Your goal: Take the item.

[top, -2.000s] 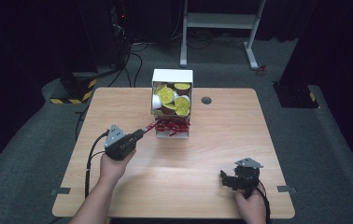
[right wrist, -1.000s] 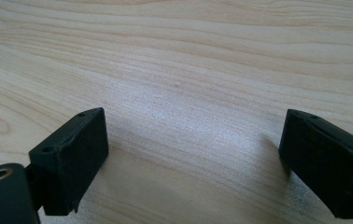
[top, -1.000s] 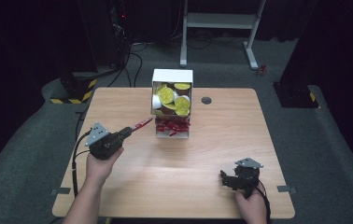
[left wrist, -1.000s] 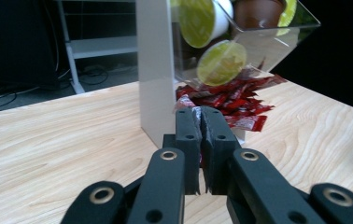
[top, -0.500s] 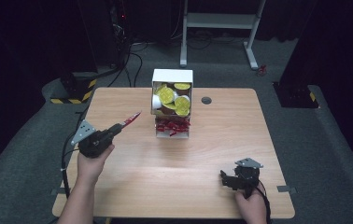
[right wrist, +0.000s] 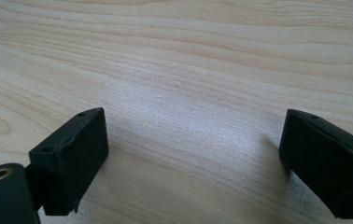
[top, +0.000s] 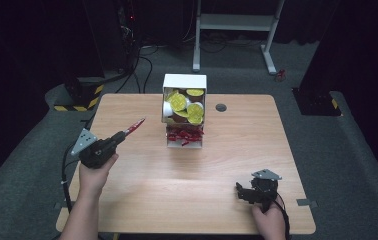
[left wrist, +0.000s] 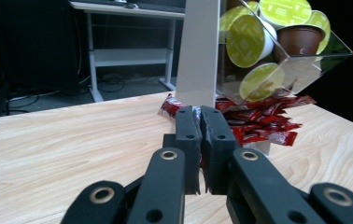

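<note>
Red packet (top: 135, 126), pinched at one end by the closed left claw (top: 121, 135), held above the bench (top: 127, 107) to the left of the white dispenser (top: 185, 82) (yellow-lidded capsules (top: 195, 112) above, more red packets (top: 184, 135) below). Right claw (top: 239, 192), jaws wide apart with nothing between them, low over the bench's near right part.

The left hand (top: 94, 172) holds the black two-jaw left gripper (top: 121, 135) pointing toward two o'clock, jaws pinched together. The right hand (top: 269, 220) rests the black right gripper (top: 240, 192) pointing toward nine o'clock, jaws wide apart.
</note>
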`<state>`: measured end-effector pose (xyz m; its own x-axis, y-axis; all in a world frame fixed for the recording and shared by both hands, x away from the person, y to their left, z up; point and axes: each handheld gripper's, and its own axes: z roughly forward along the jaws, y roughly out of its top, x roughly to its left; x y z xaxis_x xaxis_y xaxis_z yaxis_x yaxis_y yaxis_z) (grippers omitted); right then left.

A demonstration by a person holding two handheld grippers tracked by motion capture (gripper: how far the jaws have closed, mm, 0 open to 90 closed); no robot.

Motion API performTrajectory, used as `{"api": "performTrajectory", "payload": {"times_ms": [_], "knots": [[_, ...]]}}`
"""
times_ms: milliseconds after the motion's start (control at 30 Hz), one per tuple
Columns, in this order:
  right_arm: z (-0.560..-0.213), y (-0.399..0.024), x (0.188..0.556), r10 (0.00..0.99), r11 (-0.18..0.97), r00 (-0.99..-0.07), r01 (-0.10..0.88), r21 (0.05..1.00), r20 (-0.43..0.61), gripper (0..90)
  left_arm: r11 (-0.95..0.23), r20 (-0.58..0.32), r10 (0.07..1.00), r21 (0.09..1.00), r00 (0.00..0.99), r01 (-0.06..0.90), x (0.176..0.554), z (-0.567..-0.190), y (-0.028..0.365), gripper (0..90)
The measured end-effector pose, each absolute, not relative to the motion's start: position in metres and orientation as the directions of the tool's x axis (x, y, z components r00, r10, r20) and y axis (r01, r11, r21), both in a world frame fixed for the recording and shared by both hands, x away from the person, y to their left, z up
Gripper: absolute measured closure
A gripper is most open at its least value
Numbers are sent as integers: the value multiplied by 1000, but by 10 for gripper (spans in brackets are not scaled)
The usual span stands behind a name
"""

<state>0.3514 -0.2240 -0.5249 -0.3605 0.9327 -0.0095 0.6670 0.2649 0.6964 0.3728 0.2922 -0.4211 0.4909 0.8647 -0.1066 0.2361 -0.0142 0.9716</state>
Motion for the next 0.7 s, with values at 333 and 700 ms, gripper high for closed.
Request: {"api": "performTrajectory", "payload": {"times_ms": [333, 700], "knots": [[-525, -224, 351, 933, 265, -360, 667, 696, -9, 81, -10, -95, 894, 973, 438, 231, 373, -424, 303, 863], [-525, -224, 351, 933, 265, -360, 667, 696, -9, 81, -71, -12, 946, 967, 324, 243, 377, -436, 303, 864]]}}
